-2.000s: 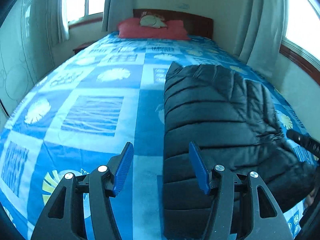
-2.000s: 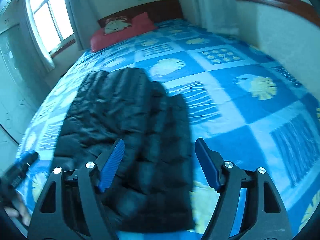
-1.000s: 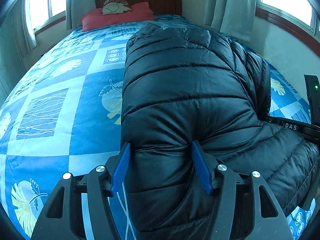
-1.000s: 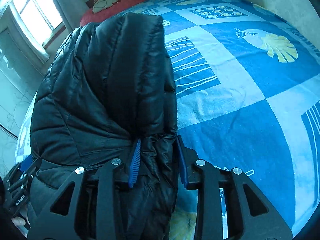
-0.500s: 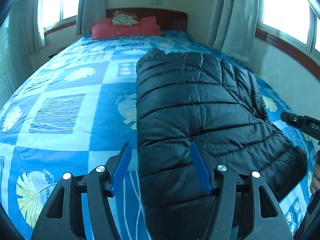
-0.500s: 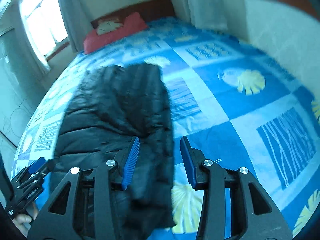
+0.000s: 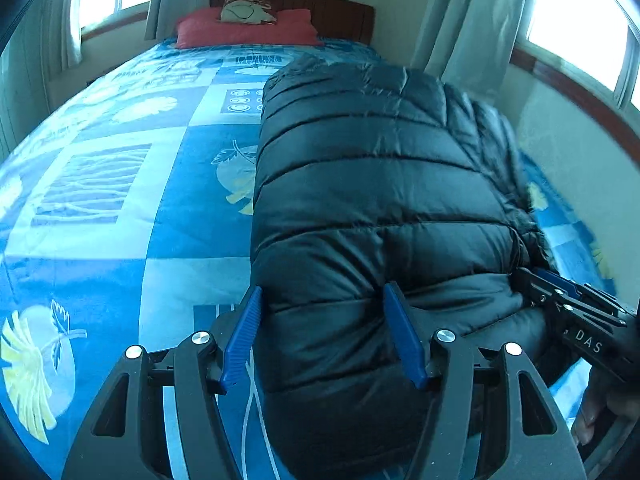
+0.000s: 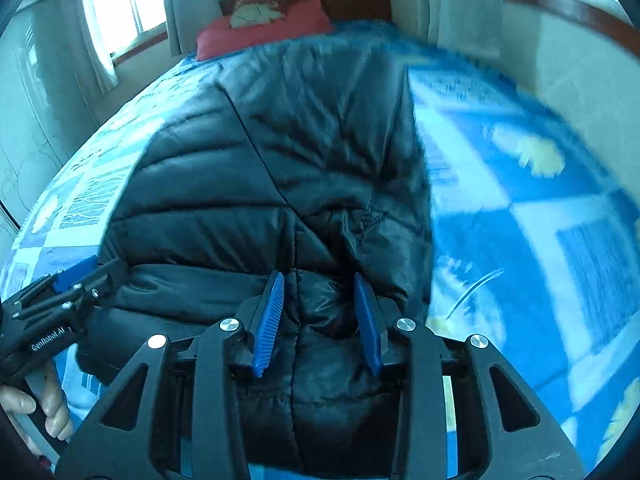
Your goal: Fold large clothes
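On the blue patterned bedspread [image 7: 120,216] lies a black puffer jacket [image 7: 372,184], puffy, slick, light. The left gripper [image 7: 322,332] straddles its near hem, spread wide. The right gripper [image 8: 318,316] seems pinched onto a fold, though blur clouds that.

the right gripper [image 8: 319,320] has its two blue pads on both sides of a bulging fold at the near edge of the black puffer jacket [image 8: 280,152], the jaws half closed around it. the jacket lies on the blue patterned bedsheet [image 8: 520,220], stretching away ahead of the gripper. to the left and a little behind, the left gripper [image 8: 60,288] touches the jacket's left edge. far ahead lies a red pillow [image 8: 272,30].
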### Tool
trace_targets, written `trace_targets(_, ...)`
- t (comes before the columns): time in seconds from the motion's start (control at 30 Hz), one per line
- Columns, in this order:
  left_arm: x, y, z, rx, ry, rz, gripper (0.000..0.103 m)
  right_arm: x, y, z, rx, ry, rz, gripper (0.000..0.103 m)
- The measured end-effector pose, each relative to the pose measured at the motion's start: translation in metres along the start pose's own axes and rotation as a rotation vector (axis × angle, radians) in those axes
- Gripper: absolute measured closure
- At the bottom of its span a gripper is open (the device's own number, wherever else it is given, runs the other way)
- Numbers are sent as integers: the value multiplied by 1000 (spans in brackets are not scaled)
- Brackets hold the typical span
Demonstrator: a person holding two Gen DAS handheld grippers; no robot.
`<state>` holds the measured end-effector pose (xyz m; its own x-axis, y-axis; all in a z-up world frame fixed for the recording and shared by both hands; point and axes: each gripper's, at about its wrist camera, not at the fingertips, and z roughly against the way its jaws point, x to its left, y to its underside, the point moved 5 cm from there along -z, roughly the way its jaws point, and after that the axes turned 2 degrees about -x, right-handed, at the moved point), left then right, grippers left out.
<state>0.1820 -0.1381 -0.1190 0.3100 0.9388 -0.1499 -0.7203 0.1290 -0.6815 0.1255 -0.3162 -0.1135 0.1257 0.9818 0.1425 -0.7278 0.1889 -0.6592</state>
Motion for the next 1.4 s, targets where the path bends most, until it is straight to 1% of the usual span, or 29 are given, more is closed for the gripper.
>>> trace_targets(0.1,-6,6,-11,3,-42,-42,42,0,8,-15,-19,22,7,68)
trace_targets(0.2,-5,10,-15,2,-48,-44,42,5,9,-16,-32,48,20,68)
trace_targets(0.3,-4,9,-7,-12,-39,-48,42,8,8,-9,-45,53,22,68)
trace_targets(0.4,2,8,9,-2,-27,-24,42,12,2,12,-27,46,7,67)
trace_targets(0.43,5,6,14,-3,-21,-13,42,15,-5,28,-45,32,-9,67)
trace_targets(0.5,11,-7,32,-56,-4,17,42,21,-22,50,-99,5,-20,66)
trace_targets(0.53,12,-14,38,-80,-4,24,42,25,-32,59,-124,7,-14,62)
trace_targets(0.57,13,-22,42,-98,2,32,42,27,-42,63,-141,9,-9,58)
trace_targets(0.63,12,-41,40,-113,12,43,43,30,-65,62,-163,13,-2,57)
trace_targets(0.7,11,-60,36,-125,21,61,42,31,-87,53,-172,21,-4,57)
trace_targets(0.73,9,-74,32,-138,38,76,42,31,-101,45,-177,11,-9,57)
trace_targets(0.8,5,-92,24,-150,46,84,42,29,-124,25,-177,30,-3,57)
trace_targets(0.87,-1,-106,6,-149,40,78,42,25,-134,4,-176,34,7,57)
trace_targets(0.93,-6,-111,-13,-128,34,71,42,17,-135,-19,-155,56,12,57)
trace_targets(1.0,-11,-112,-33,-101,25,57,42,4,-131,-41,-135,57,0,57)
trace_targets(1.07,-15,-111,-53,-84,10,38,40,-1,-129,-51,-139,58,16,58)
trace_targets(1.1,-17,-111,-59,-90,0,31,35,-3,-128,-56,-135,58,27,58)
trace_targets(1.13,-18,-112,-63,-86,-1,29,33,-4,-127,-62,-127,60,33,58)
trace_targets(1.33,-24,-113,-87,-43,-27,19,28,-11,-126,-94,-55,39,11,57)
trace_targets(1.4,-24,-111,-92,-39,-33,25,26,-13,-125,-102,-46,29,-5,57)
